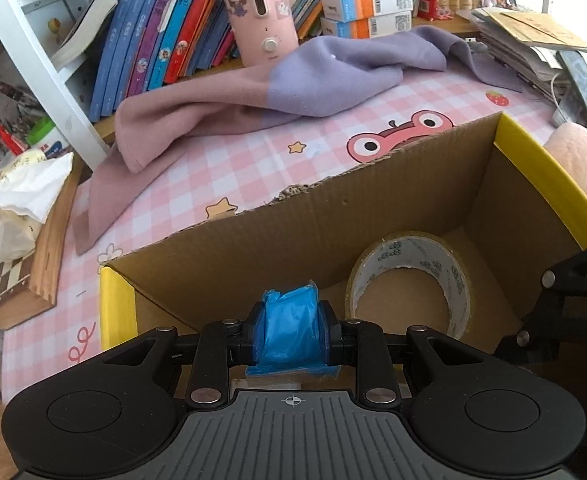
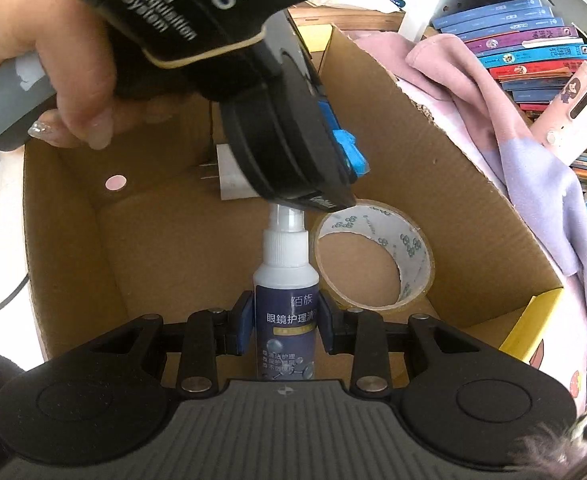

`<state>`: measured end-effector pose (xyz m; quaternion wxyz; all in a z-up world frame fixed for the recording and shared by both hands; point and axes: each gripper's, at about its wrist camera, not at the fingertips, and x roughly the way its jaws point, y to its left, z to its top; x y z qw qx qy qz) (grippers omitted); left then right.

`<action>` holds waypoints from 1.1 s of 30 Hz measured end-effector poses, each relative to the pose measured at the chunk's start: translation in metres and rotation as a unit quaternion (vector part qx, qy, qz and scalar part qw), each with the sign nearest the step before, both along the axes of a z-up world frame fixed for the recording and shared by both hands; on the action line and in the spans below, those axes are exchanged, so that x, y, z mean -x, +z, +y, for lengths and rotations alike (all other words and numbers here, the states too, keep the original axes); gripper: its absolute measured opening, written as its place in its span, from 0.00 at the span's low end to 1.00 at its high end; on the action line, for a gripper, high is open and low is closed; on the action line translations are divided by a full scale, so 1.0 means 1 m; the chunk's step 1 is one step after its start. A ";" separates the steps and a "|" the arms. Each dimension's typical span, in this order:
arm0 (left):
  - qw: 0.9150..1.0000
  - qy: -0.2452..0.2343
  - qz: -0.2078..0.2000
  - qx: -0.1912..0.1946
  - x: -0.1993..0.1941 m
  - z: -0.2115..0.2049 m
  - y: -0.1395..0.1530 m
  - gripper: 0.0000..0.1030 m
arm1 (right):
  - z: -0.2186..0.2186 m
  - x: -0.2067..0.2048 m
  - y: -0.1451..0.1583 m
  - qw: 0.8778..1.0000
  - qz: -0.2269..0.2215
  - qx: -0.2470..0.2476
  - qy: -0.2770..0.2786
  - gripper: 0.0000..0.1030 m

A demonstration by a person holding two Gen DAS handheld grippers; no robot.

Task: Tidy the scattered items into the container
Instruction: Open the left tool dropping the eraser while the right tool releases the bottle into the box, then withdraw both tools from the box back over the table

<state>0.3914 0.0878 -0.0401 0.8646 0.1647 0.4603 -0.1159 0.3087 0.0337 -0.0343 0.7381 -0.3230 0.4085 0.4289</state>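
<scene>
L tool (image 1: 290,326) clamps a blue packet (image 1: 289,320); R tool (image 2: 284,326) clamps a spray bottle (image 2: 285,304), nozzle forward. Both hang over the cardboard box (image 1: 277,236), angled down into it, likely for drop-in. Tape roll (image 2: 373,256) and plug (image 2: 227,172) lie inside already.

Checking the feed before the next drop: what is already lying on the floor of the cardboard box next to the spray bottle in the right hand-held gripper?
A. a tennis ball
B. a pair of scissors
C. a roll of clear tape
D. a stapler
C: a roll of clear tape lies on the cardboard box floor just right of the spray bottle clamped in the right hand-held gripper.
</scene>
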 end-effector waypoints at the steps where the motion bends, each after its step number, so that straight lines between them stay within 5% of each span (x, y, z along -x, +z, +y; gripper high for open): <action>1: 1.000 -0.001 -0.002 0.003 0.001 0.000 0.001 0.29 | 0.000 -0.001 0.000 1.000 0.000 -0.001 0.000 0.30; 11: 0.995 0.020 -0.089 0.032 0.036 0.001 0.040 0.67 | -0.001 -0.006 0.006 0.999 -0.012 -0.027 -0.011 0.32; 22: 0.979 0.075 -0.182 0.056 0.111 0.010 0.093 0.79 | -0.028 0.010 0.058 0.990 -0.051 -0.119 -0.062 0.34; 33: 0.953 0.149 -0.247 0.090 0.199 0.014 0.116 0.87 | -0.076 0.081 0.112 0.957 -0.118 -0.224 -0.139 0.36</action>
